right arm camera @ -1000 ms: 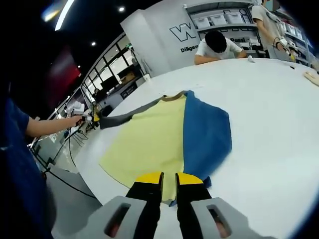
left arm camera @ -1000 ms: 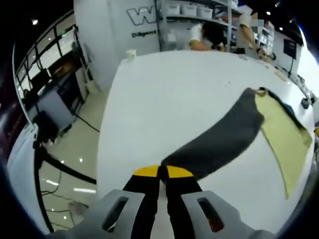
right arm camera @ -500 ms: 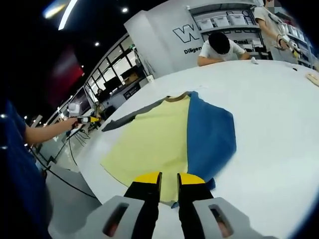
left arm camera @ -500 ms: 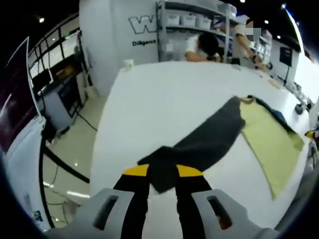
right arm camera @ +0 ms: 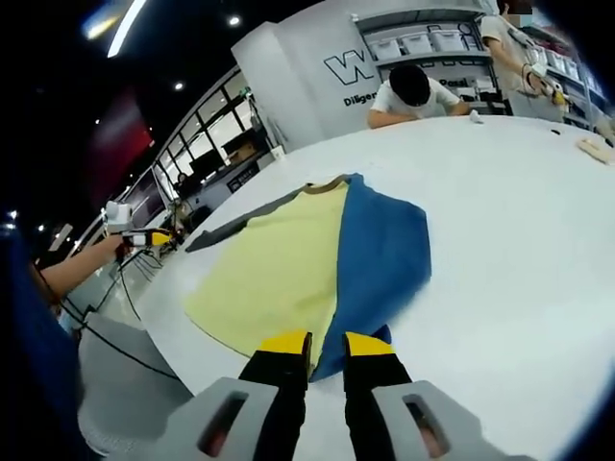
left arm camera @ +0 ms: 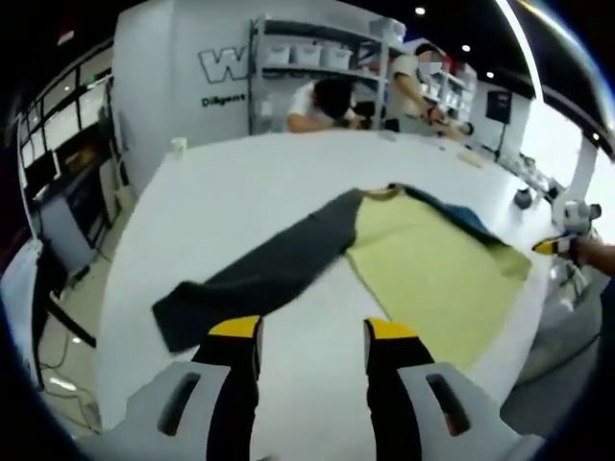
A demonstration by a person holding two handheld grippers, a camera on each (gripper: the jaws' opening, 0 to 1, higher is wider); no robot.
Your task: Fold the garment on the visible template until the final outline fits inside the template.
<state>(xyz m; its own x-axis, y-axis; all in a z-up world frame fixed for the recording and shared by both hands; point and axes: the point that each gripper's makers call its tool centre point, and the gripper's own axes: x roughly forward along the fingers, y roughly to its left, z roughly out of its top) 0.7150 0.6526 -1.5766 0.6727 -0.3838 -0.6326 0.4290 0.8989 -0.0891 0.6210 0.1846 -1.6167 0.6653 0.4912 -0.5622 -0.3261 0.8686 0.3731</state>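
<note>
The garment [left arm camera: 423,259] lies flat on the white table [left arm camera: 288,173], with a pale yellow body, a dark grey sleeve [left arm camera: 259,274] stretched out to one side and a blue part [right arm camera: 380,259] folded over the other. The left gripper [left arm camera: 312,331] has its jaws wide apart and holds nothing, just beside the sleeve end. The right gripper [right arm camera: 327,343] has its jaws nearly together at the blue hem; whether they pinch the cloth, I cannot tell.

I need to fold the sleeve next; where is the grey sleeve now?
In the left gripper view the grey sleeve lies flat on the white table, left of the yellow panel, just beyond the open left tool.
</note>
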